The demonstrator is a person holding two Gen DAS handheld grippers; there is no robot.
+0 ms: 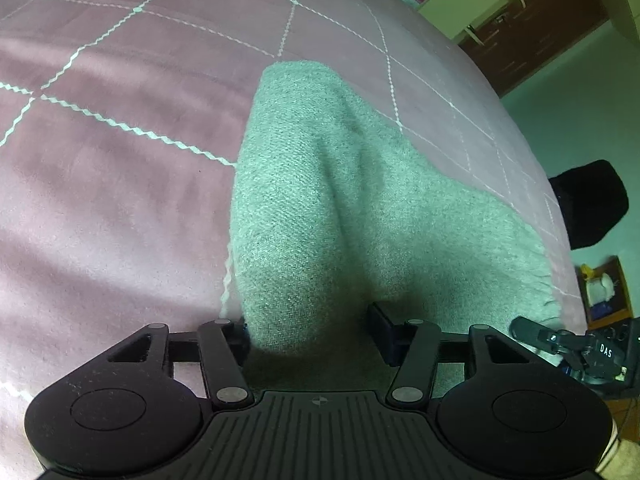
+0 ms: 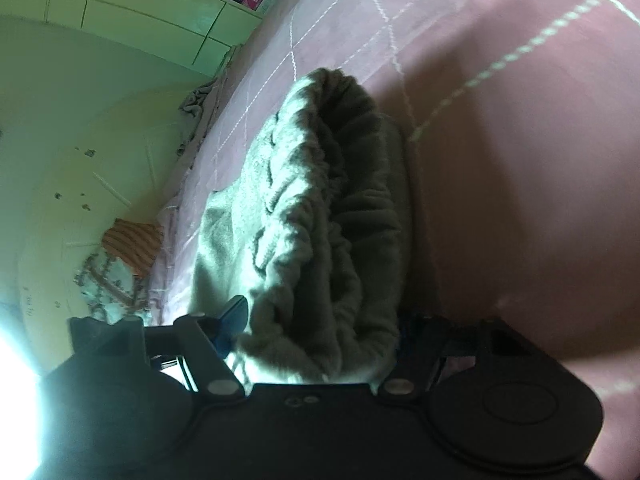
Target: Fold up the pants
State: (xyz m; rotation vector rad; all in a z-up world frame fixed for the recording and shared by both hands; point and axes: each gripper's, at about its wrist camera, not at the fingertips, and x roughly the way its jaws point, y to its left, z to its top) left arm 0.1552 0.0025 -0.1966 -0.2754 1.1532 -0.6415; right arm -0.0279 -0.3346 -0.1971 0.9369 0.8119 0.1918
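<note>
A bed [image 1: 120, 200] is seen, covered by a mauve-pink quilt [image 2: 520, 160] stitched in a pale zigzag grid. Grey-green pants [image 1: 320, 200] are laid directly on the quilt, one end raised off it. At the bed's far edge in the right wrist view, crumpled grey fabric [image 2: 196, 108] and a striped orange cloth [image 2: 132, 248] are visible.

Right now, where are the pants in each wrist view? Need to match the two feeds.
Left wrist: pants fill the centre, a raised grey fold running from between the left gripper fingers up to mid-frame.
Right wrist: pants at centre, gathered elastic waistband bunched between the right gripper fingers.
Shared landmark: pink quilted bedspread with white stitched lines, under the pants in both.
</note>
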